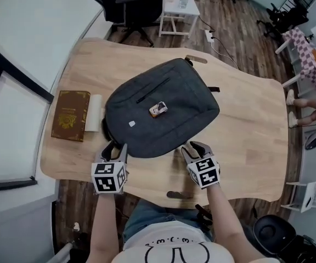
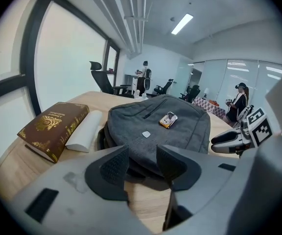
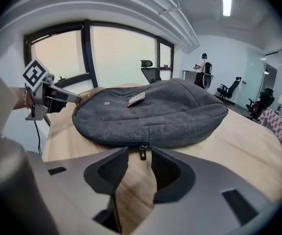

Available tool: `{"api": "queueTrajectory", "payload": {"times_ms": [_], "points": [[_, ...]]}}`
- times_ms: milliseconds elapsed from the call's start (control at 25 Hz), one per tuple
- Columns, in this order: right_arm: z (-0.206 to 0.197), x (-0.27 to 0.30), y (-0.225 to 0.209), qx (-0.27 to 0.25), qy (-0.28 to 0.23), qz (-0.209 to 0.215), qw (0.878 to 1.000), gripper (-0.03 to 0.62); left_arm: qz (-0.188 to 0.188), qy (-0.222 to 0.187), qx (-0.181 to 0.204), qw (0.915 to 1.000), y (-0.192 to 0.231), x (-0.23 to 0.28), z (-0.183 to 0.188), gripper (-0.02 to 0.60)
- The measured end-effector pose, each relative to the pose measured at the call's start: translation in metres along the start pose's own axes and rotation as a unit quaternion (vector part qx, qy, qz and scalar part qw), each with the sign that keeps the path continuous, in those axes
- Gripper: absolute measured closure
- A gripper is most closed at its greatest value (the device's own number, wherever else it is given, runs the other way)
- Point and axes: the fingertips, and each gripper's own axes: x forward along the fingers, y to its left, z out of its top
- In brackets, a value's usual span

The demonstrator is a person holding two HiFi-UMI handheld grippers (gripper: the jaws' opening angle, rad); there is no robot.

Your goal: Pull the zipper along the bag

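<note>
While both grippers sit at the near edge of the table (image 1: 246, 136), the items stand as follows.

Item 1: grey backpack (image 1: 163, 108), lying flat at the middle of the pale wooden table, front panel up. A closed pocket zip (image 1: 152, 91) runs slantwise across the panel.

Item 2: zipper pull (image 3: 142, 152), dark, hanging at the seam on the backpack's near side. In the right gripper view it shows in the gap between the jaw tips.

Item 3: right gripper (image 1: 195, 147), at the backpack's near-right edge, pointing down and forward. Jaws spread and pads clear of the zipper pull, nothing pinched.

Item 4: left gripper (image 1: 116, 148), at the backpack's near-left edge. Jaws spread, with the bag's rim showing past the gap. Contact with the fabric cannot be told, and nothing is pinched.

Item 5: small orange-and-white tag (image 1: 158, 109), on top of the backpack near its middle.

Item 6: small white label (image 1: 131, 124), on the panel, nearer the person than the tag.

Item 7: brown book (image 1: 70, 115) with gilt ornament on its cover, flat on the table to the left of the backpack.

Item 8: white roll (image 1: 94, 113), lying between the book and the backpack, just beside both.

Item 9: black office chair (image 1: 130, 7) and white side table (image 1: 177, 10), on the wood floor beyond the table's far edge.
</note>
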Motion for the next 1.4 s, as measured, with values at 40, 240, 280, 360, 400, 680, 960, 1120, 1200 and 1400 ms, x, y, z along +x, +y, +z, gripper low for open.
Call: {"api": "queueTrajectory", "payload": {"times_ms": [40,240,280,360,400,680,960,1120,1200,1400], "points": [[-0.005,0.005,0.000,-0.004,0.008,-0.010,1.000,0.394,0.001,0.004,0.000,1.0000,0.001,0.002,-0.002,0.420],[-0.021,0.030,-0.005,-0.018,0.021,-0.069,0.997,0.394,0.014,0.017,-0.005,0.9997,0.004,0.010,-0.008,0.421],[-0.020,0.033,-0.006,-0.020,0.020,-0.078,0.997,0.395,0.017,0.018,-0.006,0.9997,0.004,0.011,-0.008,0.420],[-0.016,0.038,-0.006,-0.030,0.017,-0.089,0.995,0.424,0.021,0.020,-0.003,0.9996,0.004,0.012,-0.009,0.420],[-0.014,0.039,-0.005,-0.039,0.019,-0.089,0.995,0.458,0.023,0.022,-0.002,0.9995,0.004,0.012,-0.010,0.420],[-0.016,0.031,-0.003,-0.040,0.034,-0.042,0.998,0.496,0.045,0.027,-0.014,0.9985,0.007,0.014,-0.014,0.420],[-0.020,0.027,-0.004,-0.027,0.051,-0.003,0.998,0.495,0.083,0.032,-0.017,0.9959,0.006,0.011,-0.014,0.421],[-0.018,0.025,-0.007,-0.081,0.044,-0.021,0.996,0.491,0.099,0.039,-0.013,0.9942,0.006,0.011,-0.015,0.421],[-0.018,0.022,-0.008,-0.082,0.039,-0.019,0.996,0.494,0.103,0.043,-0.018,0.9936,0.006,0.011,-0.015,0.422],[-0.018,0.014,-0.012,-0.090,0.019,-0.022,0.996,0.537,0.117,0.054,-0.016,0.9915,0.007,0.012,-0.014,0.419]]}}
